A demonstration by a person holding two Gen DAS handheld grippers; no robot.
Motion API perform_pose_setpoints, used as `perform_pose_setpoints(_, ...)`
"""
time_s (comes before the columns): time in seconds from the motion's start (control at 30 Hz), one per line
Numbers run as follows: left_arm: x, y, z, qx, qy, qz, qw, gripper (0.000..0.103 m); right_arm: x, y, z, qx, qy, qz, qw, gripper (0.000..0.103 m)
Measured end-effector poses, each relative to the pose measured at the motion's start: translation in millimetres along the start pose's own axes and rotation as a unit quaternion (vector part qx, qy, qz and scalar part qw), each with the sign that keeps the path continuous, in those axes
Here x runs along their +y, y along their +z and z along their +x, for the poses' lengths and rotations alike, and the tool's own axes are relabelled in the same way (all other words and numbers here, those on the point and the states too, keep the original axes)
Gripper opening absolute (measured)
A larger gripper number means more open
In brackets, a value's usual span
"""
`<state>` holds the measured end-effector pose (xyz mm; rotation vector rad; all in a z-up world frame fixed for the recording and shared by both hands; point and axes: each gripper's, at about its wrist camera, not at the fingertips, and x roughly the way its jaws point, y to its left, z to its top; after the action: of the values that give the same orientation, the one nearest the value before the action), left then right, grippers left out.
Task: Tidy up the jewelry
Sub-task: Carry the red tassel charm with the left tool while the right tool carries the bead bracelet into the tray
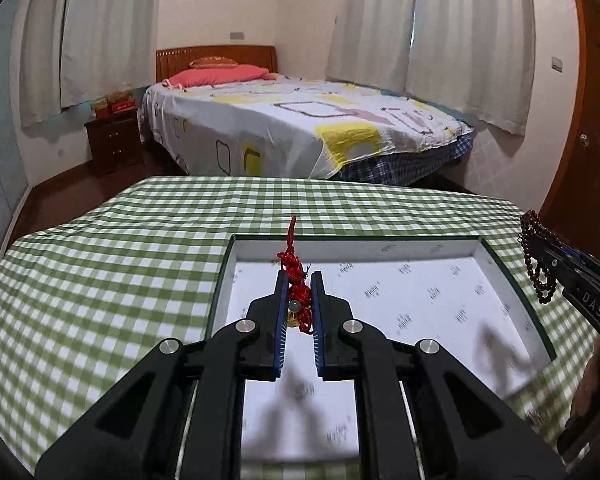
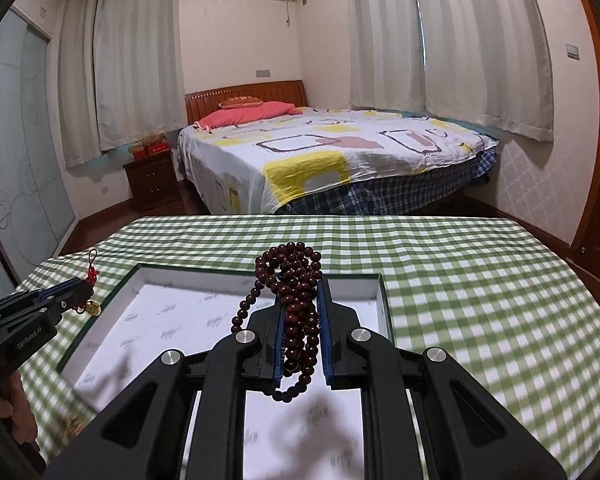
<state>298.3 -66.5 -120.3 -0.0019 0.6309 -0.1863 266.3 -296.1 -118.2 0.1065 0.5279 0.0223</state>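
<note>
both tongs loaded over the open box; step in hand looks like carry-and-place.

left tongs point(image 1: 299, 280) pinched narrow on a red knotted charm point(image 1: 297, 280) with gold coin, hanging above the box's left half; right tongs point(image 2: 303, 292) clamped on a bunch of dark red beads point(image 2: 296, 280), loops dangling over the right half. box point(image 1: 226, 264) lined with printed white paper, sitting near the counter's front edge on a green check cloth point(image 1: 100, 280). next move, likely: lower and release apart so strands don't tangle. nothing blocks the box; small gold item point(image 2: 74, 426) on the cloth at its near left corner.
</note>
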Motion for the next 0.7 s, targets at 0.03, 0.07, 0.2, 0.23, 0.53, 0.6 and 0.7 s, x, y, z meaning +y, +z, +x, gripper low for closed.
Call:
perform_pose_setpoints(0.03,0,3,7,0.003,0.002,0.0,1.0,0.011,-1,2,11,0.006,-0.002,0.0,1.0,0.015)
perform_pose_setpoints(0.07,-1,4,14,0.007,0.003,0.0,1.0,0.011,-2,3,17,0.011,-0.002,0.0,1.0,0.015)
perform_pose_setpoints(0.2,-1,14,45,0.035,0.003,-0.004,0.9994,0.011,-7,5,46,0.043,-0.003,0.005,0.999,0.015)
perform_pose_setpoints(0.23,-1,16,51,0.042,0.004,-0.003,0.9991,0.011,-6,6,51,0.05,-0.004,0.004,0.999,0.015)
perform_pose_setpoints(0.53,-2,20,96,0.119,0.009,0.011,0.9928,0.011,-8,7,92,0.139,-0.011,-0.01,0.99,0.015)
perform_pose_setpoints(0.6,-3,19,103,0.134,0.008,0.015,0.9908,0.012,-9,6,98,0.154,-0.011,-0.01,0.988,0.015)
perform_pose_setpoints(0.7,-2,17,109,0.149,0.007,0.014,0.9887,0.018,-10,3,105,0.18,-0.012,-0.004,0.984,0.017)
